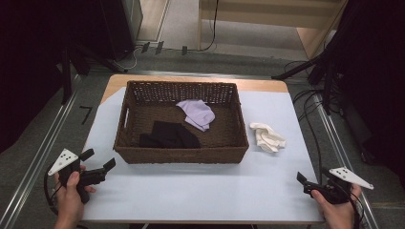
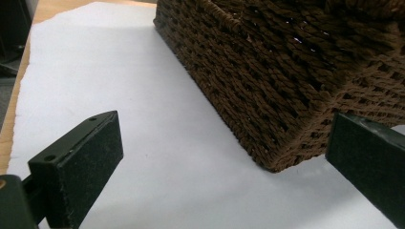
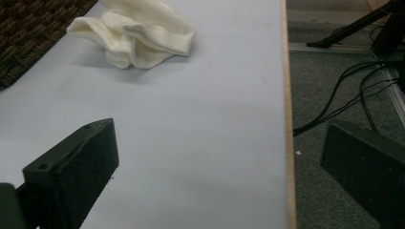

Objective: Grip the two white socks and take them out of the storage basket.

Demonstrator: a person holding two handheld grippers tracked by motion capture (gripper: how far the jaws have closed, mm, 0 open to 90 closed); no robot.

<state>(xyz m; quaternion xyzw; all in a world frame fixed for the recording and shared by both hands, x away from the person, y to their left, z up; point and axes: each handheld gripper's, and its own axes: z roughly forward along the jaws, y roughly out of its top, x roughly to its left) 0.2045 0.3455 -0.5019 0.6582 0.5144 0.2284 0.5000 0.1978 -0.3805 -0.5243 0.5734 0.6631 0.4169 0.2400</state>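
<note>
A person's hands hold the left gripper (image 1: 99, 159) and right gripper (image 1: 313, 180) at the near corners of a pale-covered table (image 1: 191, 191), both with jaws spread apart and empty. Beyond them sits a brown wicker basket (image 1: 181, 155) holding a black cloth (image 1: 169, 135) and, farther back, a lilac cloth (image 1: 198, 113); a white cloth (image 1: 267, 137) lies just right of the basket

Left claw (image 1: 99, 160) and right claw (image 1: 309, 180) both gape wide, each gripped in a hand low at the sides.
</note>
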